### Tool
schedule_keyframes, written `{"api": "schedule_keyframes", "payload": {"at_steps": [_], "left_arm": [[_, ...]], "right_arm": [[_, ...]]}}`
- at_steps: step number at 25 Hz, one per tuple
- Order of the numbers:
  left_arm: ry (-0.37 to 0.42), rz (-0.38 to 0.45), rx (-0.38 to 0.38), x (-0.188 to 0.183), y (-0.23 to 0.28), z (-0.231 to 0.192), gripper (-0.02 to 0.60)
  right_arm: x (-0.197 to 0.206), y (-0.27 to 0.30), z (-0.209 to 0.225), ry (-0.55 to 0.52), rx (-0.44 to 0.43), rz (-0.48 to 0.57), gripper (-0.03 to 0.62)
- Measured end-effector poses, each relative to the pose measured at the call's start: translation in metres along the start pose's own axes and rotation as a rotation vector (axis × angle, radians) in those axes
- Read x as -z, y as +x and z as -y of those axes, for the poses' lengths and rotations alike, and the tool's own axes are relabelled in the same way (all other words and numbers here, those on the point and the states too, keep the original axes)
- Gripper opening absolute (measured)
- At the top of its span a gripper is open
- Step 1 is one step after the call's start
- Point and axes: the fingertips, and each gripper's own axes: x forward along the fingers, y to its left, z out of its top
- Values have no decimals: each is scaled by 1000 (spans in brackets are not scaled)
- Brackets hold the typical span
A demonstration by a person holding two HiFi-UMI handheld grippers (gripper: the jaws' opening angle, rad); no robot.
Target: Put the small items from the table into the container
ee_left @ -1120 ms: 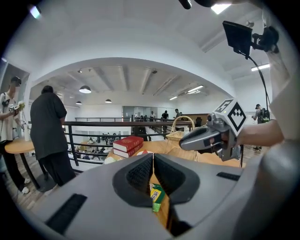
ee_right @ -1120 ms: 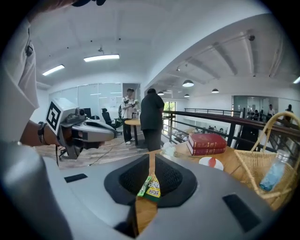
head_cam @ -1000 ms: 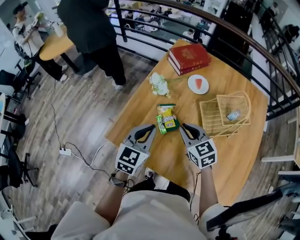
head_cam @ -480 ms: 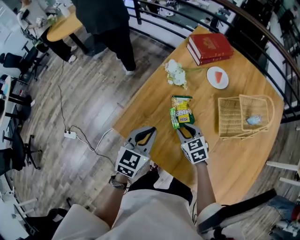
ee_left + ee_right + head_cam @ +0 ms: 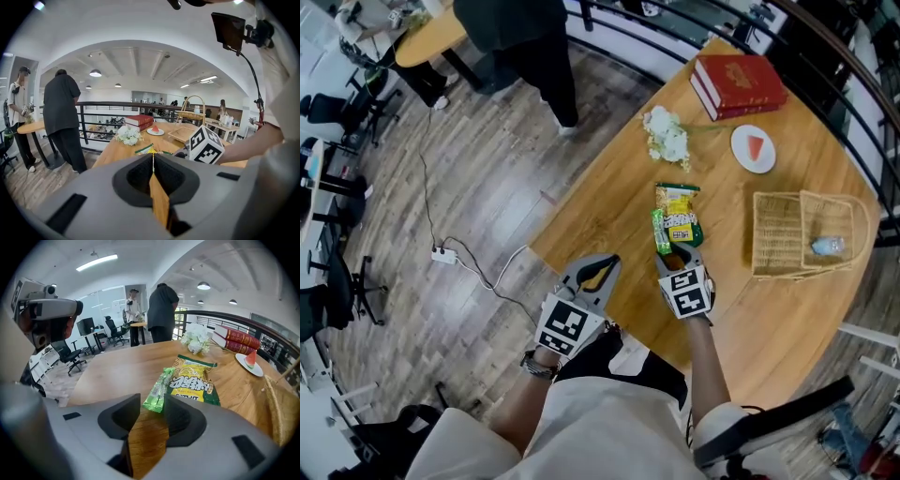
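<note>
Your left gripper (image 5: 602, 267) hangs by the near table (image 5: 609, 197) edge, jaws clenched on nothing, parked out of the way. Your right gripper (image 5: 151, 405) tips down, its jaws opening, and the near end of the thin green packet (image 5: 158, 391) sits right between the tips, not yet pinched. It lies beside the yellow snack bag (image 5: 192, 380). The wicker basket (image 5: 853, 220) waits well off to your right, so expect a carry.
</note>
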Motion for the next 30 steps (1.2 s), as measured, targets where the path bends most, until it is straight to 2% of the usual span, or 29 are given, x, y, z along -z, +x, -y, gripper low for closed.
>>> {"api": "schedule_keyframes", "payload": {"at_steps": [11,15,21,22,30], "left_arm": [[-6,-26,-12,15,-6,-13,8],[-11,-28,-13,18,-5,-16,8],[-15,-26,-3,18,-4,-17,8],[-16,-25,-2,18,-4,-17,8],[-20,-33,2,24,-3,-17,8]], "right_arm": [[6,21,-1,-49,53,-58,140],[6,22,-4,-101,73,-81,135],[5,23,-11,-137,84,-93,70],[6,23,-11,-133,83,-94,40],[7,23,-10,-72,45,-82,17]]}}
